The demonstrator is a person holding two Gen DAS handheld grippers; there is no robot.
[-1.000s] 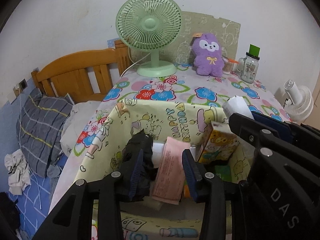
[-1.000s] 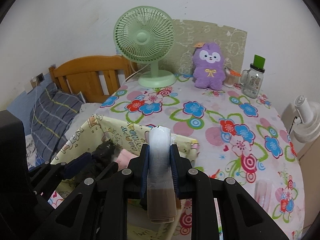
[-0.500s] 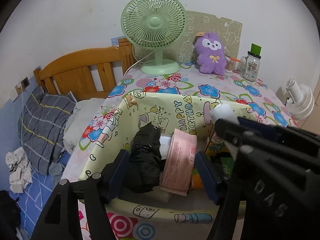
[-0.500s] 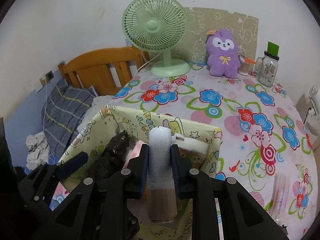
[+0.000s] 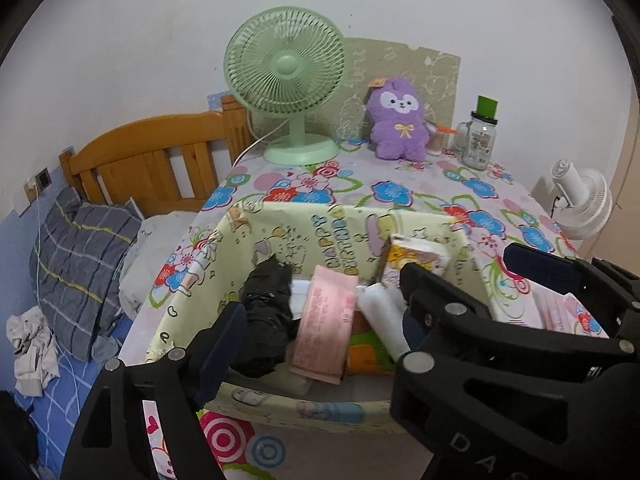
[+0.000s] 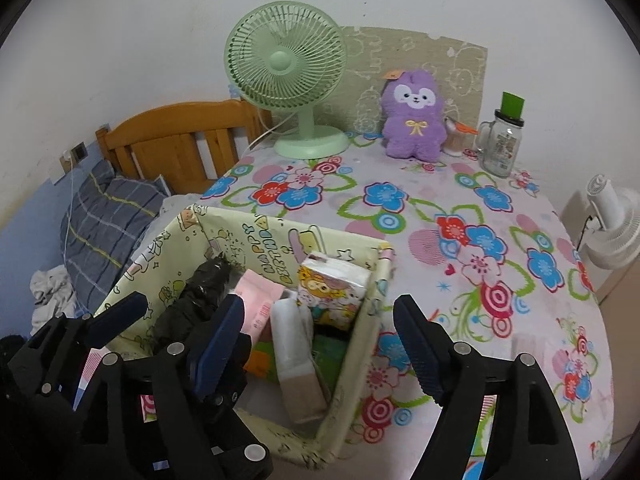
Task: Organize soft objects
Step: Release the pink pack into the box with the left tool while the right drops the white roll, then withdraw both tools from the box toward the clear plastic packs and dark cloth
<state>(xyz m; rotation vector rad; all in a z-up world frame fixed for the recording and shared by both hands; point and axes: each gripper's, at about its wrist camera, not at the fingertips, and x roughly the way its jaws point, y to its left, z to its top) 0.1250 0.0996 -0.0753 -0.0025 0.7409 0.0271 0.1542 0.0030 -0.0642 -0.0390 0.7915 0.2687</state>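
Yellow cartoon-print box [image 6: 362, 364] at the bench's [image 6: 460, 200] near left edge, holding a black bundle [image 6: 192, 300], a pink pack [image 6: 256, 300], a tissue pack [image 6: 334, 292] and a white roll [image 6: 294, 356]. Right claw [image 6: 316, 342] and left claw [image 5: 316, 320], jaws just opened, stand spread and empty above the box. The white roll lies free between the right claw's jaws.

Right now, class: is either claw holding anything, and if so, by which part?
Nothing is held. Both claws have just been opening: the right claw stands wide above the white roll lying in the box; the left claw grips nothing.
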